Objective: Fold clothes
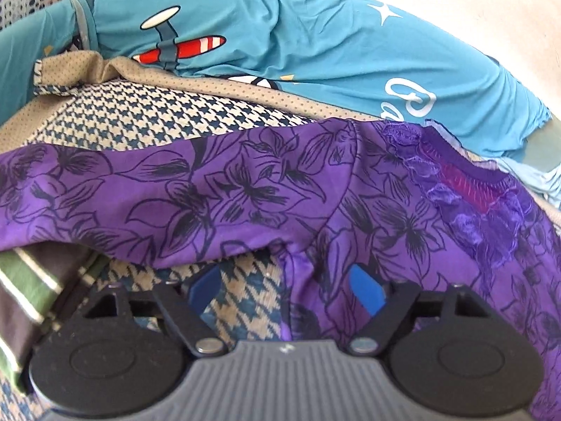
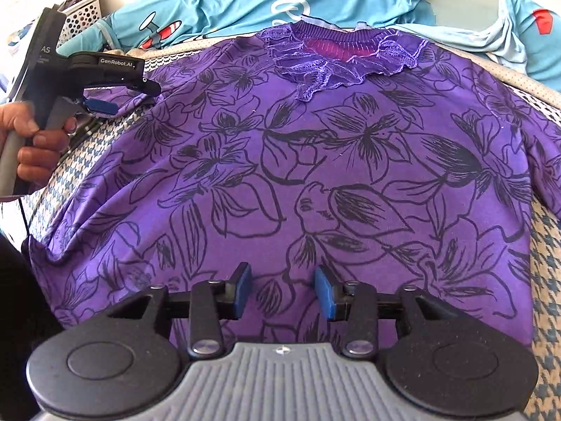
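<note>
purple shirt spread flat

right gripper [image 2: 283, 291] jaws apart, nothing between, low over the hem. left gripper [image 1: 285, 289] jaws wide at the sleeve edge, not clamped. purple shirt [image 2: 315, 175], black lily print, lace collar, lies face up on houndstooth cloth [image 1: 140, 119]; teal shirt [image 1: 280, 35] behind.
</note>
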A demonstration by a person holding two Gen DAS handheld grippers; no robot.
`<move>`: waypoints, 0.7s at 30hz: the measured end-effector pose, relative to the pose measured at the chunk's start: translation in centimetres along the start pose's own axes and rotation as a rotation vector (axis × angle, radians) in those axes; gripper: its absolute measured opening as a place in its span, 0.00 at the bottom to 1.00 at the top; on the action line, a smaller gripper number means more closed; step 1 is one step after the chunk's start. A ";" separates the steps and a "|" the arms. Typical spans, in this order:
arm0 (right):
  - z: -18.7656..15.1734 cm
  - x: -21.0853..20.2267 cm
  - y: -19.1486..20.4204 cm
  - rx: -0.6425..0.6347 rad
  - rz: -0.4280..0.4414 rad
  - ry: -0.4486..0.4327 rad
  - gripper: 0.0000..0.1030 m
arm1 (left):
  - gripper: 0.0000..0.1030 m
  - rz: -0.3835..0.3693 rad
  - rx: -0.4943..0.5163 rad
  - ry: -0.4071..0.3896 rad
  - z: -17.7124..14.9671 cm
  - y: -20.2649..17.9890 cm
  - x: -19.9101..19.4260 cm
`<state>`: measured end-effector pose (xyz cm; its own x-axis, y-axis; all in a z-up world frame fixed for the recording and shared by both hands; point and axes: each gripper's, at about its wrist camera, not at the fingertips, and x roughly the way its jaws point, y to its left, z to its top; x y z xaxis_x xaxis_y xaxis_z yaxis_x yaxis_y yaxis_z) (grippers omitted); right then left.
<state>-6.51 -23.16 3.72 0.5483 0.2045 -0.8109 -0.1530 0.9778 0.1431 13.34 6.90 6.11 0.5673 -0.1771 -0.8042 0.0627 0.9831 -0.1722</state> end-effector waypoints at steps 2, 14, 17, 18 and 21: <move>0.0 0.2 0.1 -0.012 0.000 -0.003 0.42 | 0.69 -0.022 -0.014 0.014 0.4 0.2 0.7; 0.0 0.7 1.0 -0.093 -0.012 -0.017 0.53 | 0.40 -0.022 -0.054 0.060 1.2 -0.6 3.6; 0.0 0.8 0.9 -0.095 -0.006 -0.020 0.54 | 0.34 -0.009 -0.075 0.048 1.3 -0.4 3.3; 0.0 0.8 0.9 -0.098 -0.004 -0.020 0.54 | 0.34 -0.010 -0.089 0.045 1.3 -0.2 3.1; 0.0 0.8 0.9 -0.105 -0.004 -0.021 0.55 | 0.34 -0.021 -0.126 0.043 1.6 0.5 2.9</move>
<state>-6.24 -22.08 3.17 0.5663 0.2022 -0.7990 -0.2356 0.9687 0.0782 16.34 6.90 4.56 0.5312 -0.2023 -0.8227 -0.0308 0.9658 -0.2574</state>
